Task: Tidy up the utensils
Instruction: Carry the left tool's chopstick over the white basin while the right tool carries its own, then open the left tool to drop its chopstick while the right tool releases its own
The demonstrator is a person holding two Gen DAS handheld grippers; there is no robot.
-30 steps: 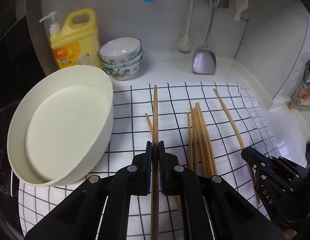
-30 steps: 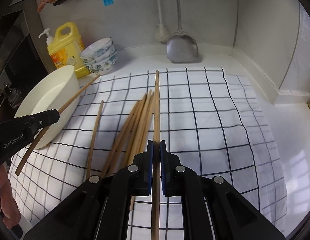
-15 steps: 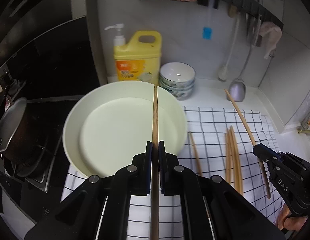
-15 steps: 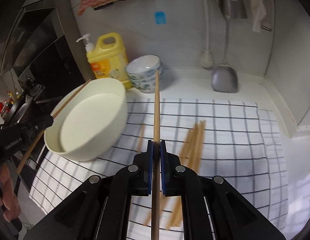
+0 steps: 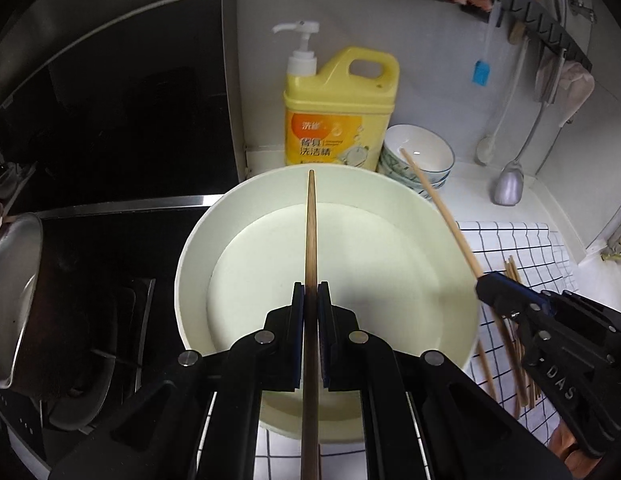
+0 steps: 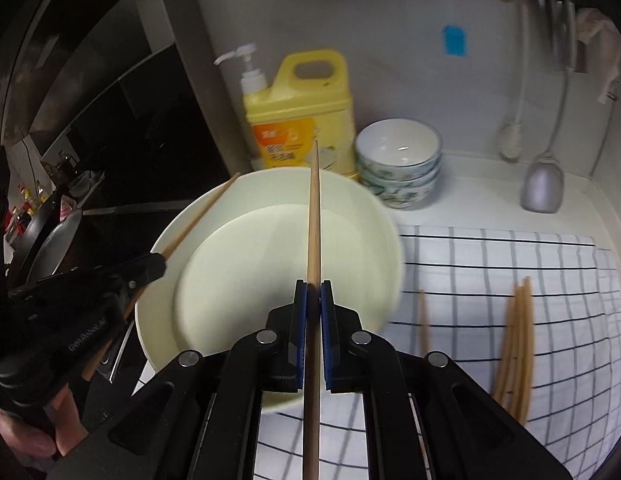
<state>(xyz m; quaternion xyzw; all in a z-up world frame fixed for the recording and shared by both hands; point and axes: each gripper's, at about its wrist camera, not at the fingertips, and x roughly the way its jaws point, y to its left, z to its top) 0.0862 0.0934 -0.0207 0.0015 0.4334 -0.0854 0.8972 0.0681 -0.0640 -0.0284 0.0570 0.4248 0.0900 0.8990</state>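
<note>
Left gripper (image 5: 310, 300) clamped tight on one wooden chopstick (image 5: 310, 232), held above the cream basin (image 5: 390, 196) with its tip over the basin's far rim. Right gripper (image 6: 312, 300) likewise pinched shut on a second chopstick (image 6: 313, 216), tip reaching past the basin's far rim toward the yellow detergent bottle (image 6: 302, 116). Both sticks over the basin, neither touching its floor as far as can be told.

Basin interior bare and white, walls low, mouth wide and open from above. Near edge of the basin overhanging the checked cloth (image 6: 490, 280); left edge hanging over the dark stovetop (image 5: 110, 248), with a metal pan (image 5: 10, 300) left of the basin. Behind the basin, close to its far rim: the detergent bottle, and just right of it a stack of patterned bowls (image 6: 398, 168). Further right of the basin along the wall, a hanging spatula (image 6: 542, 184) and a brush (image 6: 510, 140), well apart from the basin.

Right of the basin on the cloth: a loose bundle of chopsticks (image 6: 516, 344) and a single chopstick (image 6: 422, 320) nearer the basin's wall, blurred. Open cloth between the basin's right edge and the bundle. Part of a hand (image 6: 42, 424) below the left gripper, left of the basin.
</note>
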